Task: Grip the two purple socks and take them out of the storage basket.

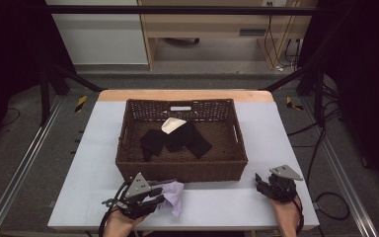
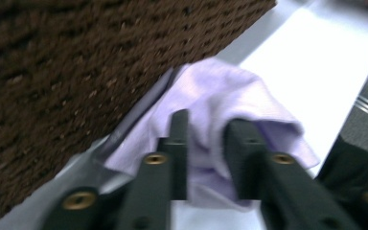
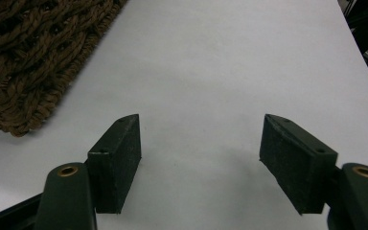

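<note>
A lavender cloth point(image 1: 175, 194) lies bunched on the white table, just in front of a brown wicker basket point(image 1: 182, 169). My left gripper point(image 1: 159, 198) is shut on the lavender cloth point(image 2: 220, 96), which bulges out between and past its jaws, right beside the basket wall point(image 2: 52, 72). Inside the basket lie black cloths point(image 1: 177, 140) with a cream cloth point(image 1: 171, 124) tucked behind them. My right gripper point(image 1: 260, 181) hovers low over bare table near the basket's front right corner point(image 3: 24, 62). That right gripper point(image 3: 201, 132) is open, with nothing between its pads.
The white table top point(image 1: 227, 202) extends on both sides of the basket and in front of it. Metal frame rails point(image 1: 24, 158) run along the table's left and right. Cables point(image 1: 325, 197) trail on the floor at the right.
</note>
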`<action>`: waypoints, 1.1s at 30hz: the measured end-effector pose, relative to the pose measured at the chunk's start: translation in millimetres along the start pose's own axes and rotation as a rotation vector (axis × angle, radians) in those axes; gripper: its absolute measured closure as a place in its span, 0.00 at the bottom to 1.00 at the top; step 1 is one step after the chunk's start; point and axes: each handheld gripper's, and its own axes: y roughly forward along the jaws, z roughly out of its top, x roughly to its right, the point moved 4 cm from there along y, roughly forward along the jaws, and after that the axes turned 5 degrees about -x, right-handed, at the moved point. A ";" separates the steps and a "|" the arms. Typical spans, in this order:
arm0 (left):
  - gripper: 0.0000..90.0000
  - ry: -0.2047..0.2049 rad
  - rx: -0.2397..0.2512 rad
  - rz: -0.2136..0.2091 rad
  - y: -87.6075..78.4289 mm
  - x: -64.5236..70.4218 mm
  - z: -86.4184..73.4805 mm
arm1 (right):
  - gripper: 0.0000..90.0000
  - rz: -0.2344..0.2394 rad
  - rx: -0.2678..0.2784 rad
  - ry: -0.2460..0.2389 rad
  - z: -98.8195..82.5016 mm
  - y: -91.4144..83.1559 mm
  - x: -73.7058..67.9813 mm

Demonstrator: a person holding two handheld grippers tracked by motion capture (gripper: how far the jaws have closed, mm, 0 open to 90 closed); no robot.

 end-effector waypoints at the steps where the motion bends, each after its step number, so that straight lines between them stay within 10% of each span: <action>1: 0.70 -0.004 -0.002 0.001 0.6 0.1 -0.3 | 0.34 0.000 0.000 -0.001 0.0 0.1 0.1; 13: 0.39 -0.028 -0.001 0.040 -7.5 -3.7 -1.5 | 0.34 0.003 0.004 0.009 -0.3 -0.9 1.0; 21: 0.26 -0.054 0.002 -0.007 -18.7 -4.5 -0.6 | 0.33 0.009 0.008 0.017 -0.6 -1.8 1.4; 33: 0.23 -0.099 0.040 0.062 -41.3 -21.5 -17.0 | 0.33 0.008 0.015 0.028 -0.8 -2.4 2.6</action>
